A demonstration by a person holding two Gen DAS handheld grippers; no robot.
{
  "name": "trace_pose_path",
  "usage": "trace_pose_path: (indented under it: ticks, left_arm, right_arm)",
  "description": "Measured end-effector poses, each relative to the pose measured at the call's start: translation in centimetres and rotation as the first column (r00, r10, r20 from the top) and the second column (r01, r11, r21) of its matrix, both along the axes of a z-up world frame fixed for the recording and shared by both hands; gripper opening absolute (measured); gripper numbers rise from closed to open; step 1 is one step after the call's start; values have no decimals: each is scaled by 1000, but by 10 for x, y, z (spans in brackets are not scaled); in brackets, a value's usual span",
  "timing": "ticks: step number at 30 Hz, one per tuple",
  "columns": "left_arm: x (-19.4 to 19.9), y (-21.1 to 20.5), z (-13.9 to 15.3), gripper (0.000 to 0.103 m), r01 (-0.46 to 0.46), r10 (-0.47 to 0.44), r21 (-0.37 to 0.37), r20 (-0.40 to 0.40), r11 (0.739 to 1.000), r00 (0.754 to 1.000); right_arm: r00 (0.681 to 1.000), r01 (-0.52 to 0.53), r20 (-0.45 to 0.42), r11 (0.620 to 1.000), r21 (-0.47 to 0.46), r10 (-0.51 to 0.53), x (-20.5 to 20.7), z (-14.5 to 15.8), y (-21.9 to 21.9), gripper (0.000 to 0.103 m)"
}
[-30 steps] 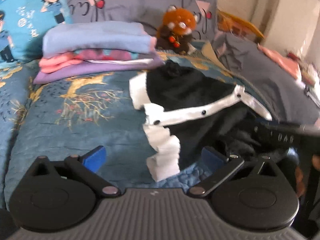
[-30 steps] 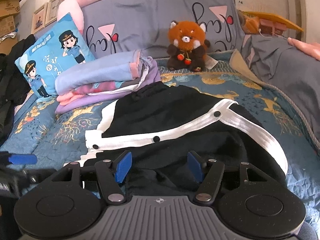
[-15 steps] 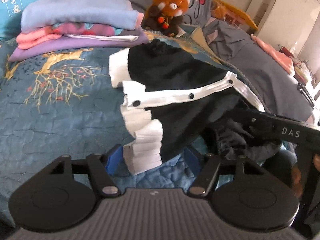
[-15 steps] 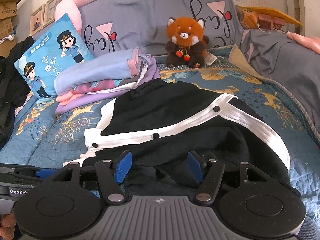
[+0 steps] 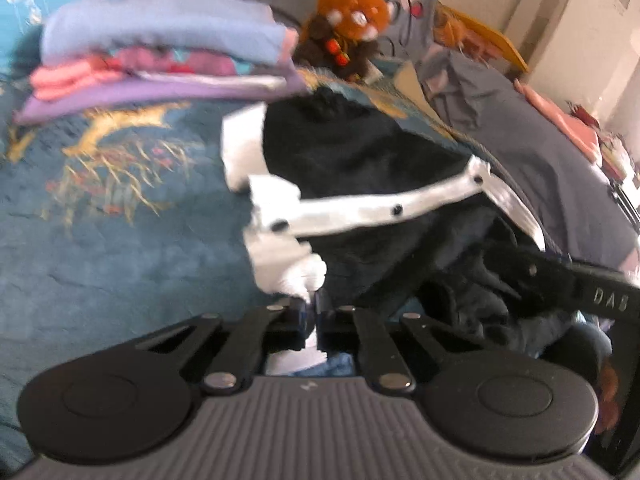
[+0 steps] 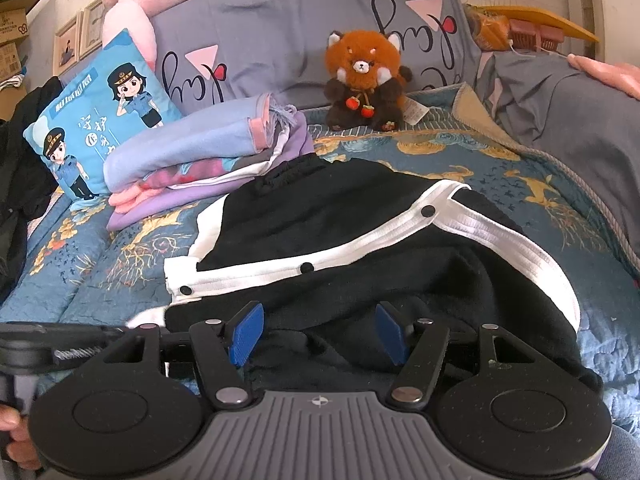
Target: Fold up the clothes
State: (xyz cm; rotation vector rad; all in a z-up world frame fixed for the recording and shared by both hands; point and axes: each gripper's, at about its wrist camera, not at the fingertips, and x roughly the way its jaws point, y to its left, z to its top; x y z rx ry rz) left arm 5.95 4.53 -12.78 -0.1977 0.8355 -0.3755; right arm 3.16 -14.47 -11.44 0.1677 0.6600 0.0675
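Blue patterned bedspread [image 6: 96,280] carries the black garment [image 6: 344,208] with white button trim, beside a stack of folded clothes [image 6: 192,156]. We have the left gripper [image 5: 311,312] pinched shut on the white cuff [image 5: 298,276]. Our right gripper [image 6: 316,332] stands partly open over dark cloth, apparently gripping nothing. Fabric looks soft, light and limp; we judge hems and cuffs the best holds.

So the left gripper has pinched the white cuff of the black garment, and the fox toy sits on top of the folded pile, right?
Not quite. The toy sits on the bed beside the folded pile, not on it, as the right wrist view shows. The left gripper is indeed shut on the white cuff.
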Motion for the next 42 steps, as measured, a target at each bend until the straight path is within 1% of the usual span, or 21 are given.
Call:
trace_pose_path:
  ticks: [2, 4, 7, 9, 12, 16, 18, 20, 22, 24, 27, 28, 29, 30, 31, 32, 34, 36, 38, 40, 42]
  left_arm:
    - [-6, 8, 9, 4, -9, 9, -26, 6, 1000, 1000]
    - [-12, 18, 17, 4, -10, 11, -93, 4, 996, 1000]
    - [-12, 31, 23, 4, -24, 20, -256, -17, 966, 1000]
    - [-8, 37, 26, 4, -43, 35, -351, -29, 936, 999]
    - [-3, 43, 43, 4, -51, 55, -392, -2, 919, 998]
    - [-7, 53, 76, 4, -37, 59, -317, 61, 948, 996]
    - [-14, 62, 86, 4, -31, 53, -310, 63, 950, 997]
    - [-24, 66, 93, 1, -32, 55, -241, 92, 970, 994]
    - [-30, 72, 95, 1, -73, 90, -134, 122, 988, 988]
    - [-26, 79, 89, 1, -164, 169, -51, 125, 985, 978]
    - [-15, 85, 79, 1, -261, 252, 61, 126, 963, 960]
    - [-11, 84, 78, 5, -268, 255, 89, 138, 959, 957]
    - [-8, 81, 78, 20, -255, 238, 102, 149, 962, 960]
    - [-4, 77, 79, 37, -224, 206, 109, 160, 968, 965]
    - [-2, 69, 81, 83, -193, 174, 99, 177, 976, 969]
    - [-1, 61, 83, 101, -163, 145, 82, 197, 983, 970]
    - [3, 44, 85, 103, -98, 86, 38, 229, 994, 970]
    - [12, 24, 83, 103, -34, 35, -10, 231, 999, 972]
    - [22, 2, 76, 103, -1, 5, -17, 225, 1000, 974]
    - [30, -21, 67, 103, 9, -15, 28, 217, 1000, 976]
    - [35, -42, 58, 103, 31, -48, 81, 218, 996, 975]
  right_arm:
    - [1000, 2, 8, 1000, 4, -2, -1, 2, -1, 62]
    - [1000, 2, 14, 1000, 6, -2, -2, 2, -1, 62]
    - [1000, -4, 9, 1000, 8, 4, -2, 1, 0, 63]
    - [1000, -10, 10, 1000, 8, 10, -2, 1, 1, 63]
    - [1000, -12, 27, 1000, 4, 12, -4, 5, 0, 63]
    - [1000, -1, 26, 1000, 7, 1, -3, 5, -3, 63]
    - [1000, 4, 19, 1000, 13, -4, -3, 5, -5, 63]
    - [1000, 3, 20, 1000, 14, -3, -3, 5, -5, 63]
    - [1000, -1, 18, 1000, 8, 1, -3, 4, -6, 63]
    - [1000, 2, 11, 1000, -6, -2, -3, 4, -8, 63]
    - [1000, 28, 4, 999, -32, -28, -2, 4, -17, 63]
    - [999, 43, 5, 998, -39, -43, -2, 4, -22, 63]
    - [998, 57, 7, 997, -44, -56, -1, 5, -28, 64]
    - [998, 66, 8, 997, -51, -66, 0, 6, -35, 69]
    - [998, 66, 7, 996, -64, -66, 4, 7, -42, 72]
    - [998, 60, 17, 994, -88, -59, 8, 8, -48, 77]
    - [998, 49, 46, 989, -140, -43, 15, 10, -60, 78]
    - [995, 31, 93, 987, -159, -16, 21, 14, -71, 78]
    - [993, -17, 118, 995, -102, 29, 30, 19, -82, 79]
    - [989, -78, 128, 997, -20, 80, 41, 22, -95, 84]
    - [987, -130, 106, 985, 109, 119, 60, 20, -113, 85]
